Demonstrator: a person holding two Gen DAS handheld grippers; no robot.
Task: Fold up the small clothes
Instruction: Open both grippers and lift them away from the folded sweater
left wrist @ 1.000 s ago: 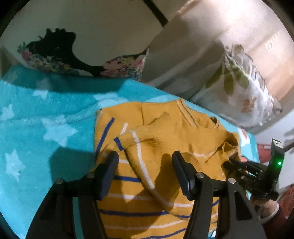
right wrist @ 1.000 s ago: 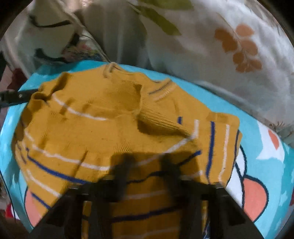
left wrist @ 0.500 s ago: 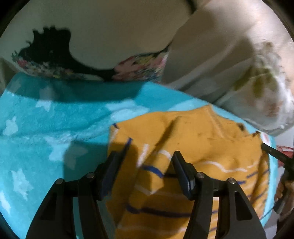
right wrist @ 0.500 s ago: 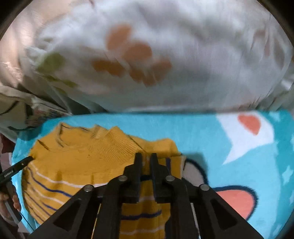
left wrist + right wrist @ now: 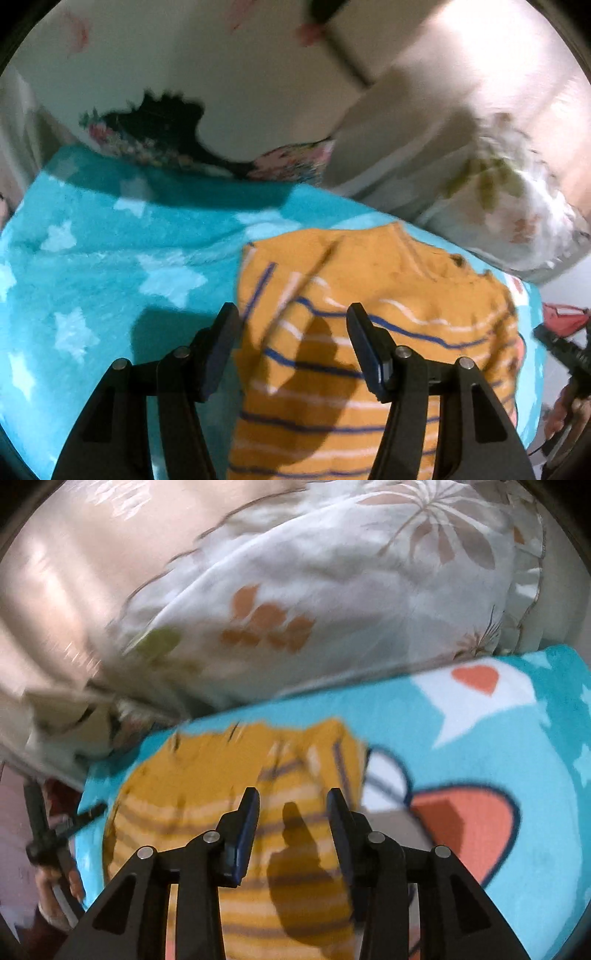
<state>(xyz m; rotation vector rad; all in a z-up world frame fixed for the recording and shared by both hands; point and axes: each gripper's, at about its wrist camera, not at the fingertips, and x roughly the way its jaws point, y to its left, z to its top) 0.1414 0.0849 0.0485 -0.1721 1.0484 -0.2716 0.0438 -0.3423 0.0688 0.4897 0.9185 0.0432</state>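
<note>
Mustard striped sweater lies flat-ish on the teal star blanket, already partly folded by the look of it: both sleeves seem tucked in over the body, collar end away from both cameras, hem end toward them. Long axis runs roughly along the view direction of both wrists.

Left hand-held gripper: fingers spread wide, nothing between them. It hovers over the sweater's left edge; the left finger sits over blanket just outside the edge, the right finger over the striped body.

Right hand-held gripper: jaws parted, narrower gap than the left, empty. In the right wrist view the sweater sits directly under and ahead of it, fingers over the right half of the body. Contact with the fabric can't be confirmed in either view; both frames are motion-blurred.

Key relation: hem is the near end for both grippers, one per side, about equally close. My read: next is a hem-to-collar fold, each gripper pinching its own bottom corner.

Around: white floral pillow just beyond the collar end, second patterned cushion at the back left. The pillow crowds the far edge, so a forward fold has little overshoot room. Loose knit may bunch or drag the tucked sleeves out.
</note>
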